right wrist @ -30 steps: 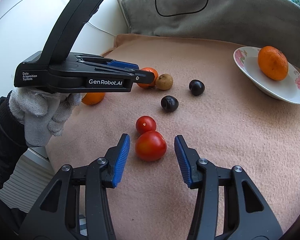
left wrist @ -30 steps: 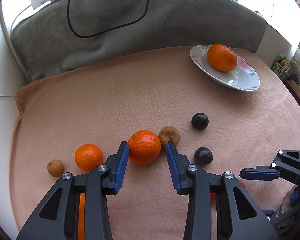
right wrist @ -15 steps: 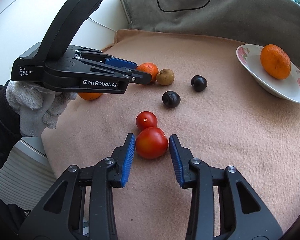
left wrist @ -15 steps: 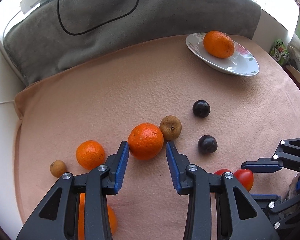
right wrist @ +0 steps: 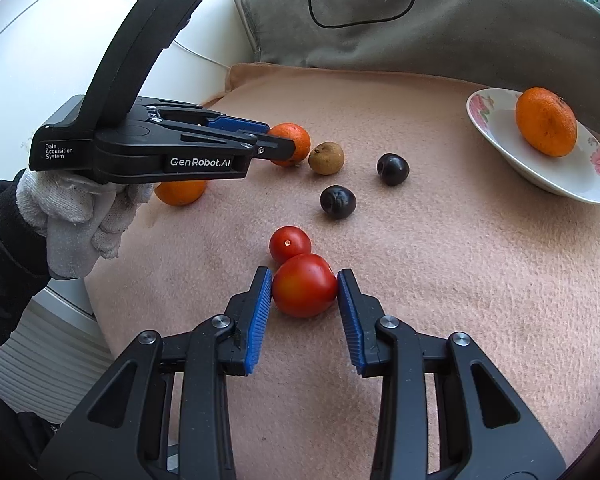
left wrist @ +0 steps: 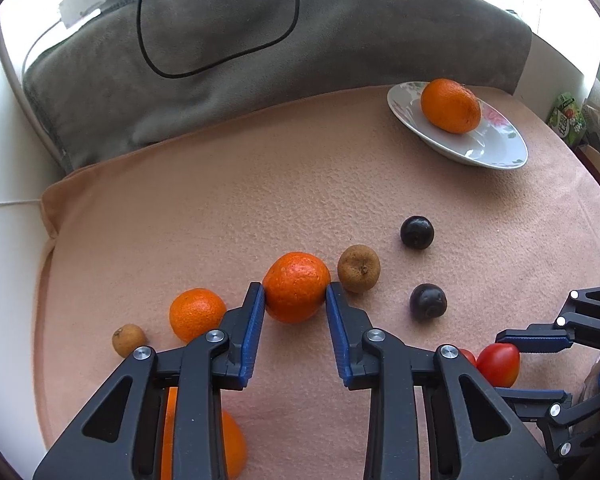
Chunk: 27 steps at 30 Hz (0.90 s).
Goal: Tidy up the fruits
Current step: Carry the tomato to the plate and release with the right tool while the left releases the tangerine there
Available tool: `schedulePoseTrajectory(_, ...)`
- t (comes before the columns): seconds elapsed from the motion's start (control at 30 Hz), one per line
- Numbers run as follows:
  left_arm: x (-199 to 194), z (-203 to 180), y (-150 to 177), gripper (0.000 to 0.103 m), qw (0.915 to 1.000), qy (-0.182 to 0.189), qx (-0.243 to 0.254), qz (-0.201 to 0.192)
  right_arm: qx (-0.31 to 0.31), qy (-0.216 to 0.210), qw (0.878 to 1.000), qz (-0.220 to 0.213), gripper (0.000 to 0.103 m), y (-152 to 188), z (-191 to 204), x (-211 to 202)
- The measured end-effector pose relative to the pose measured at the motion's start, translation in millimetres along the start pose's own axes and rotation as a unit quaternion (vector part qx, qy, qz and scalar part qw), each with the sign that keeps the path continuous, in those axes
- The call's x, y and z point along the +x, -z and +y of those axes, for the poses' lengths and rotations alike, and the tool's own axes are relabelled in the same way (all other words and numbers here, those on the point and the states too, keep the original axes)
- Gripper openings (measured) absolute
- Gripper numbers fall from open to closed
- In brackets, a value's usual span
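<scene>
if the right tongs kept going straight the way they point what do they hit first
The big tomato already between the right tongs, pads at its sides. Pushed on, it would likely shove into the small tomato touching it just beyond, though depth is hard to judge.

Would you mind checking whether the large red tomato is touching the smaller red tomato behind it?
Touching: in the right wrist view, the large red tomato overlaps the smaller red tomato with no visible gap.
</scene>
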State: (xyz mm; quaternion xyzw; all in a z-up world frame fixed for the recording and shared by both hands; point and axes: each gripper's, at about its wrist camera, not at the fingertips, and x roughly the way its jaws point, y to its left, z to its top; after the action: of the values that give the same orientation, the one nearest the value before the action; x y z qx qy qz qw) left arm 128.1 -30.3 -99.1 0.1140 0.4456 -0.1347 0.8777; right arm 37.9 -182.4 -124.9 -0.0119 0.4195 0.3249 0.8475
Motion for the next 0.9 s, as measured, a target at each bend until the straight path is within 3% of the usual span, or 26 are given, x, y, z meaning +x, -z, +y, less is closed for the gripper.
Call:
schedulePoseTrajectory(0.17, -5, 12, -1, 0.029, 0.9993, 0.015, -0.033, -0.011, 0.008, 0.004, 1.0, -0.007, 0.035, -2, -3, -4)
schedulePoseTrajectory(0.43, 3, 3, 0, 0.029, 0.9999, 0.009, -0.012, -0.002, 0.012, 0.01, 1.0, -0.012, 0.035, -3, -4, -8)
schedulePoseTrajectory(0.63, -14, 8, -9, 0.029, 0.9986, 0.032, -0.036, -0.024, 0.022, 0.02, 0.999, -0.03, 0.035, -4, -11, -23)
schedulePoseTrajectory(0.9, -30, -8, -29, 0.029, 0.9968, 0.049, -0.03, -0.055, 0.036, 0.046, 0.997, -0.06, 0.035, -13, -36, -46)
